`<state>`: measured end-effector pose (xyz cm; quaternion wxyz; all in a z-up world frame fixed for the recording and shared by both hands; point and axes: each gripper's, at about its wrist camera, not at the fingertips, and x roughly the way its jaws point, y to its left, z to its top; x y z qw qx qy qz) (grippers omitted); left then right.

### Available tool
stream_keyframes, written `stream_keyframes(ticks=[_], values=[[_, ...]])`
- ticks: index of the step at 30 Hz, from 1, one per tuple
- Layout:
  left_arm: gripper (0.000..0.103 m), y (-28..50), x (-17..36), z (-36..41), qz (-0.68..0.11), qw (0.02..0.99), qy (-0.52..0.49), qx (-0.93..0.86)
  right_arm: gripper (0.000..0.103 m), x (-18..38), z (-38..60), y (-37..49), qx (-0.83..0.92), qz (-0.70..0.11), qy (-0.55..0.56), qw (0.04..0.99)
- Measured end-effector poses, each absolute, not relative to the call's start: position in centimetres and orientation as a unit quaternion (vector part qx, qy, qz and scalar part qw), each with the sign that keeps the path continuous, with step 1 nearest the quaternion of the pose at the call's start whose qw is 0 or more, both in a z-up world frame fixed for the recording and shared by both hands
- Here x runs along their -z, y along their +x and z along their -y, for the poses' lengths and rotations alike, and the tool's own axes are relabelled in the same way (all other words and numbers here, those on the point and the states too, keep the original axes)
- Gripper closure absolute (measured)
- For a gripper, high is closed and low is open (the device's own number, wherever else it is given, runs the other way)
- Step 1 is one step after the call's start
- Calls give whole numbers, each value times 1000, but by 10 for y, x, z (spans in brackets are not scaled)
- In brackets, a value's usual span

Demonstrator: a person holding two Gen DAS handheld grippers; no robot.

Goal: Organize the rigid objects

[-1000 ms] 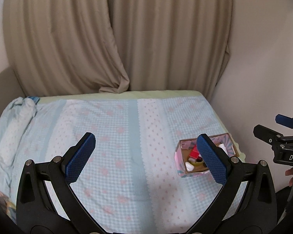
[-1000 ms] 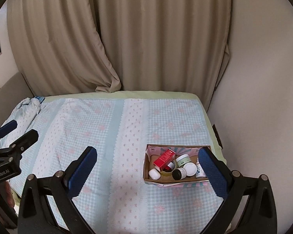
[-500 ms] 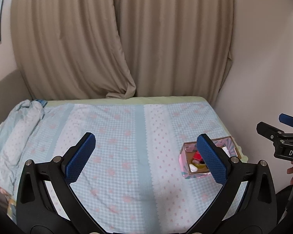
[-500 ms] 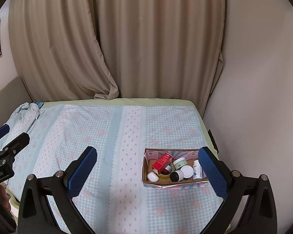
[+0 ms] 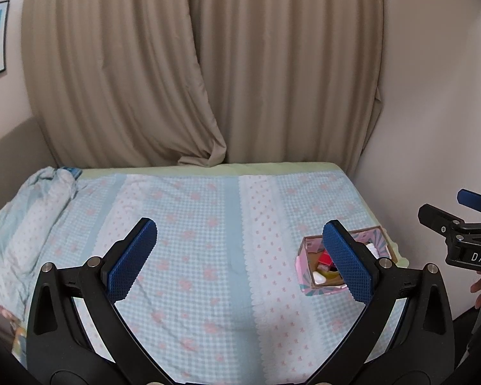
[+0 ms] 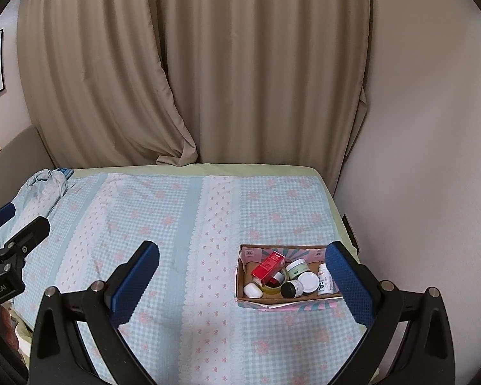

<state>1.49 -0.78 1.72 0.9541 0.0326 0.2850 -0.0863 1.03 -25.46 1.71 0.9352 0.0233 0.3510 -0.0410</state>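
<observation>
Two wide-open hand-held grippers above bed (image 6: 182, 224), box (image 6: 288, 301) nearby.

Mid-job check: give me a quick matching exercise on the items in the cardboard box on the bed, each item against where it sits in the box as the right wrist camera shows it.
Items:
1. red carton
2. white bottle
3. black-lidded jar
4. small white container

Places in the box, seen in the right wrist view:
A. near left corner
B. right end
C. leaning across the left half, over a tape roll
D. near wall, about the middle

Pairs: 1-C, 2-B, 3-D, 4-A
</observation>
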Motion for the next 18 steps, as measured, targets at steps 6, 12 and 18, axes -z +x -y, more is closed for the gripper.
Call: stream_keyframes(ticks=[6,12,18], values=[[0,14,-19,7,-284,955,31,85,0,-19,257,9,43,-349,26,936],[0,13,-19,9,-287,954,30,85,0,-20,259,9,44,-348,25,936],[0,12,-20,9,-286,954,28,86,0,-20,259,8,43,-347,25,936]])
